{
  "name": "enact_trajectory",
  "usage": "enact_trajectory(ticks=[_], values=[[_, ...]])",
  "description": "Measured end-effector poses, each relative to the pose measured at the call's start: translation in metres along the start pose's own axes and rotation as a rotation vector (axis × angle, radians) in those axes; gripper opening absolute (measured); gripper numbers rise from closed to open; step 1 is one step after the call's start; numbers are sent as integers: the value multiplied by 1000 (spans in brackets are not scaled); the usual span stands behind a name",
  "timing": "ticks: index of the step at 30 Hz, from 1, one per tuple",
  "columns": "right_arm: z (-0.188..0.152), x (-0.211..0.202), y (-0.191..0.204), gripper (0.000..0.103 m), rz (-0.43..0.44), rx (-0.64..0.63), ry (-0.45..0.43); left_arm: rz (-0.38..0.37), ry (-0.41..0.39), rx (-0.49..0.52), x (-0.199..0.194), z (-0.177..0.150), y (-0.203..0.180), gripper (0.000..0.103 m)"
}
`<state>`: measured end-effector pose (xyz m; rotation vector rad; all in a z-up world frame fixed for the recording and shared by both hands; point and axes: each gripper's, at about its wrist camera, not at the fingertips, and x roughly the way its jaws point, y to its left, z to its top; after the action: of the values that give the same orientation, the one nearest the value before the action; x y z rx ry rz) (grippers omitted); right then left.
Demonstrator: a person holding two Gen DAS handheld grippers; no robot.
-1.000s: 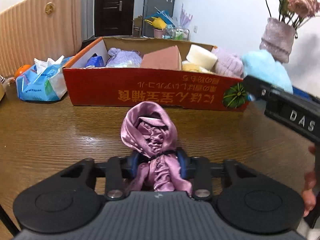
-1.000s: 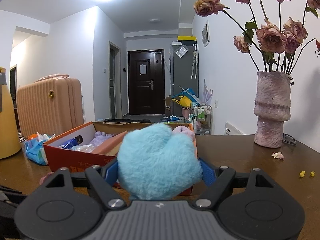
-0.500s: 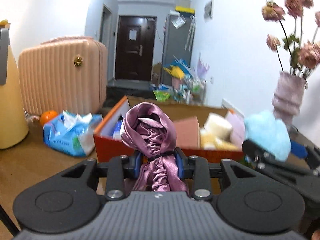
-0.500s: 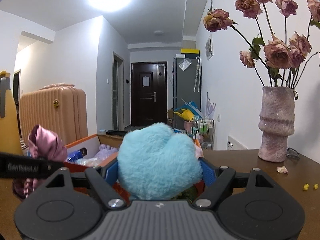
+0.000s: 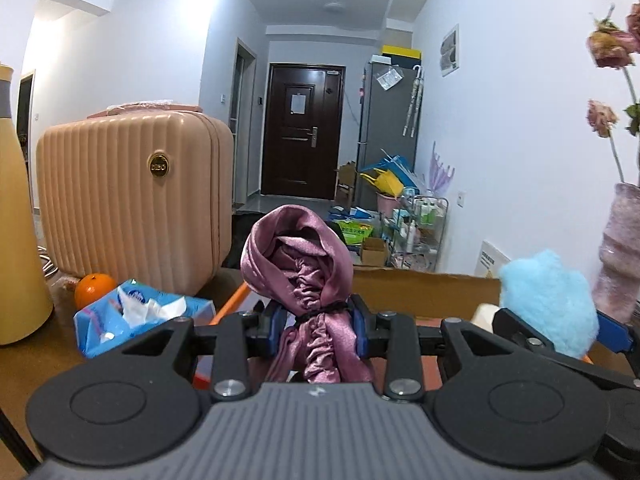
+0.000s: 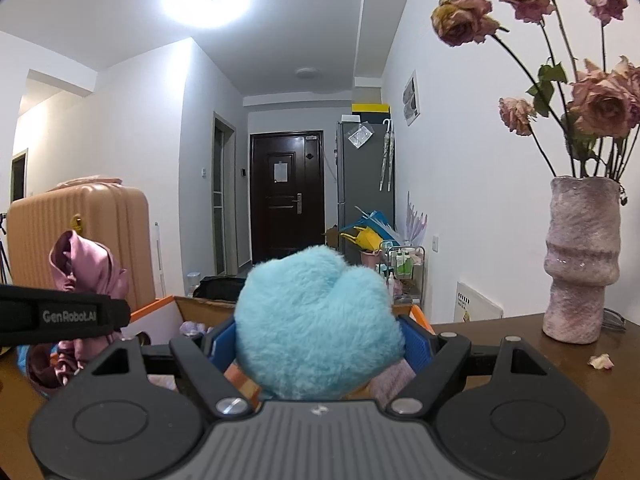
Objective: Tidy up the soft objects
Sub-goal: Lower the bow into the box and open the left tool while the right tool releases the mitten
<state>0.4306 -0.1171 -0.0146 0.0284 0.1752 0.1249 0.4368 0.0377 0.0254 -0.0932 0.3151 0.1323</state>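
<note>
The purple satin cloth [image 5: 302, 280] was held up in the air by the left gripper [image 5: 318, 328]. Its blue pads [image 5: 359, 330] were pressed tight on the bunched lower part of the cloth, and the folded top stood up above them. The cloth was seen in front of the cardboard box [image 5: 424, 296], near its left end. From the right wrist view the same cloth [image 6: 86, 268] was seen at the left, over the box's orange edge [image 6: 154, 307].

The fluffy blue toy [image 6: 316, 320] was squeezed by the right gripper [image 6: 318, 346], with the blue pads [image 6: 416, 344] closed on both sides of it. It was held over the right part of the box, above the soft things inside. In the left wrist view the toy [image 5: 548, 300] was seen at the right, beside the pink vase [image 5: 620, 252].

A blue tissue pack [image 5: 136, 316] and an orange [image 5: 94, 286] were lying on the wooden table [image 5: 36, 364], left of the box. A peach suitcase [image 5: 132, 196] was standing behind them.
</note>
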Motion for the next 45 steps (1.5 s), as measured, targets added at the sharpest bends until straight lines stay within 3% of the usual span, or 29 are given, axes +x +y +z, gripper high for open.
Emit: enact_trajectory(ticks=[13, 16, 18, 20, 33, 45], values=[[4, 56, 9, 80, -2, -29, 17, 17, -2, 47, 62, 7, 0, 38], [3, 63, 9, 83, -9, -50, 36, 15, 20, 45, 68, 4, 0, 63], [2, 64, 9, 92, -17, -51, 45, 36, -7, 37, 63, 3, 3, 90], [1, 61, 8, 101, -25, -47, 39, 43, -44, 26, 56, 4, 4, 103], [-4, 24, -5, 103, -57, -24, -6, 97, -88, 66, 24, -11, 10, 103], [-10, -29, -17, 103, -82, -13, -2, 103, -64, 90, -27, -34, 20, 103]])
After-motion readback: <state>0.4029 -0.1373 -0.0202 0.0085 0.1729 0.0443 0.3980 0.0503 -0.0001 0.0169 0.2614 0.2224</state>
